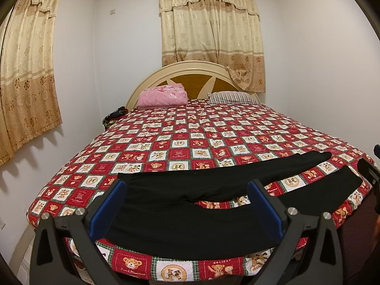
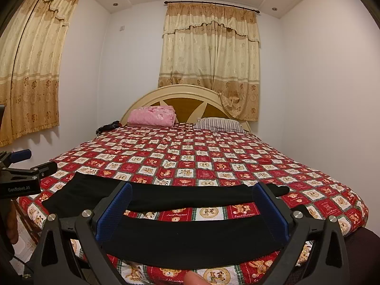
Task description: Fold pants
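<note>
A pair of black pants (image 1: 180, 223) lies flat along the near edge of the bed, waist to the left and the two legs spread apart toward the right. My left gripper (image 1: 187, 184) hovers open above the waist and hip part, nothing between its blue pads. In the right wrist view the near leg (image 2: 190, 235) and far leg (image 2: 190, 197) run side to side with a strip of quilt between them. My right gripper (image 2: 192, 186) stands open over the near leg. The left gripper (image 2: 35, 162) also shows at that view's left edge.
The bed carries a red and white teddy-bear quilt (image 1: 190, 137). At its head sit a folded pink blanket (image 1: 163, 95) and a striped pillow (image 1: 232, 97) against a cream headboard (image 1: 190, 67). Walls stand close on both sides. A fingertip (image 2: 193, 279) shows at the bottom.
</note>
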`<state>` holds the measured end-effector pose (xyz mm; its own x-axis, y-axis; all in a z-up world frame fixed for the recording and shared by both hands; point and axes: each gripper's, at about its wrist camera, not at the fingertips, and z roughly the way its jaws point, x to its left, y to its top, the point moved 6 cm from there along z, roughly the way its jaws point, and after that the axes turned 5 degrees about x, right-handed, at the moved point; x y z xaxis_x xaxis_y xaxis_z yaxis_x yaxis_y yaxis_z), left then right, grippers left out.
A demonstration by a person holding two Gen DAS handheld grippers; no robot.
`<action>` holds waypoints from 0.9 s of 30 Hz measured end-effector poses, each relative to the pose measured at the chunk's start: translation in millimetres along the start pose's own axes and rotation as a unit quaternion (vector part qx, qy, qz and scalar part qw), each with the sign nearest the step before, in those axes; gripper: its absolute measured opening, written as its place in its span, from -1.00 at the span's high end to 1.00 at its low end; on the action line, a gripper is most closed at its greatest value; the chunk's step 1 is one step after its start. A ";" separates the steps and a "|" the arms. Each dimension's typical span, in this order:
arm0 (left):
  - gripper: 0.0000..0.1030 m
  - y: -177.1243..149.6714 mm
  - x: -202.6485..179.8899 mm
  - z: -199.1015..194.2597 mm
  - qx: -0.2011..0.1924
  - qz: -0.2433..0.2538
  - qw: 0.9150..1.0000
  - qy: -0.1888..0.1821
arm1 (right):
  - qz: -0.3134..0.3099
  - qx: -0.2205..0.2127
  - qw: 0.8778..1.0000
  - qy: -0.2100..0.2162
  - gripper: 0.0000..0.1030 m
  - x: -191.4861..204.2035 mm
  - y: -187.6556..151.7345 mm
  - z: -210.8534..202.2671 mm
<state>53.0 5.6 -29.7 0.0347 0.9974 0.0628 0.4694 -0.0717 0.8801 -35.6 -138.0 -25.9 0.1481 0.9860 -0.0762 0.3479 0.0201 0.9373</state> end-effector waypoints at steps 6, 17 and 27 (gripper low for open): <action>-1.00 0.1 0.4 0.1 0.001 -0.001 1.000 0.000 | 0.000 0.000 1.000 -0.001 -0.98 -0.3 -0.6 0.4; -1.00 0.2 1.1 0.2 0.001 -0.002 1.000 0.000 | -0.002 0.003 1.000 0.000 -0.98 -1.0 -2.9 3.4; -1.00 -0.8 3.3 0.5 0.003 -0.002 1.000 -0.001 | -0.004 0.006 1.000 -0.002 -0.98 -0.3 -5.6 6.1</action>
<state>53.1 8.9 -30.4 0.0344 0.9978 0.0574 0.4746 -0.0668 0.8777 -32.0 -139.5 -33.2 0.1479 0.9853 -0.0851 0.3601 0.0265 0.9325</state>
